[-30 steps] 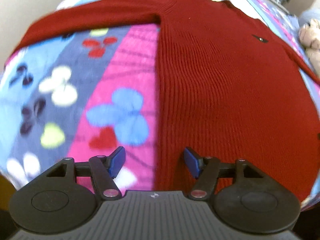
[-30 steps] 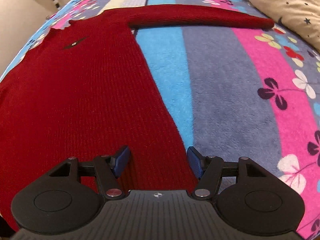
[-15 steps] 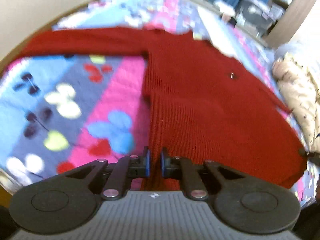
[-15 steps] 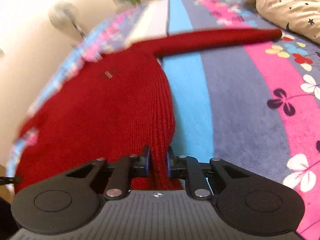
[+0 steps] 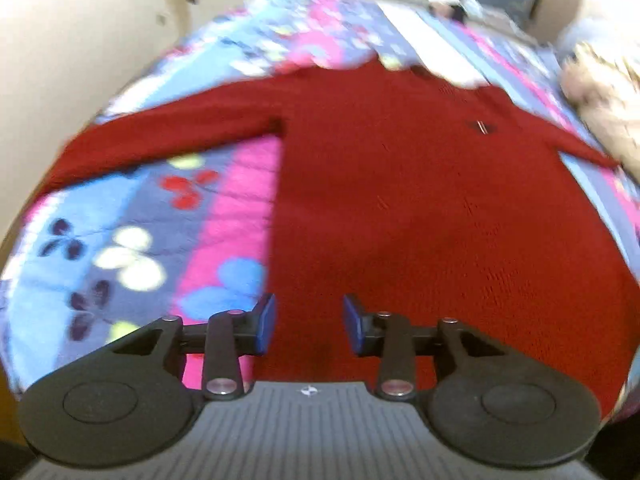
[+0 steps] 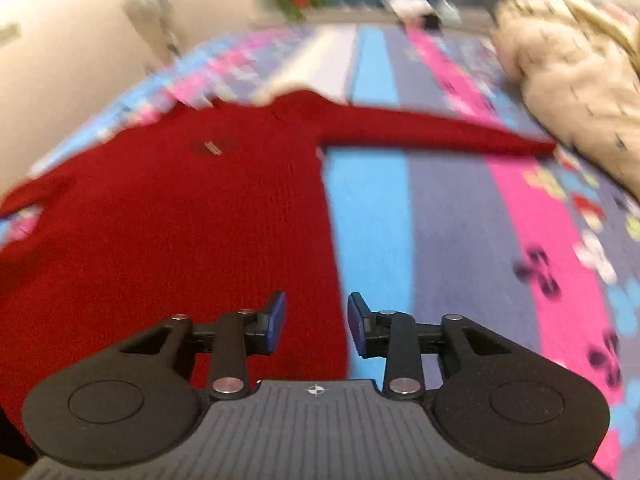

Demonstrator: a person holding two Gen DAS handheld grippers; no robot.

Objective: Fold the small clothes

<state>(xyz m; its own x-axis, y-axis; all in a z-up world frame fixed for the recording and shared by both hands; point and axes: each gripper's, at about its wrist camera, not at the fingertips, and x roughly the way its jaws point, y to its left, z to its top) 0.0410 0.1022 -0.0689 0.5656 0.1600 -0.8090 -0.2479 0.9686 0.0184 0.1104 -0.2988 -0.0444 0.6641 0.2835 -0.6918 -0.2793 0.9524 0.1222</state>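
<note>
Left gripper (image 5: pixel 306 322): I see jaws opening, nothing gripped, over sweater (image 5: pixel 420 208) left edge.
Right gripper (image 6: pixel 316 322): opening, empty, over right edge.
Blanket (image 6: pixel 460 240): open room beside.

Floral striped blanket (image 5: pixel 224 216), cream bedding (image 6: pixel 576 92)

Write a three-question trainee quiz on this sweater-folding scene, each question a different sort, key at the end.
1. True or false: the red sweater lies with both sleeves spread out to the sides.
2. Multiple choice: the sweater rests on A) a bare wooden table B) a striped floral blanket C) a tiled floor.
3. Fill in: at the right edge of the right wrist view, near the sleeve's end, lies a cream ______ with dark specks.

Key: 1 true; 2 B; 3 quilt (bedding). Both the left claw and right claw are opening, gripping nothing.
</note>
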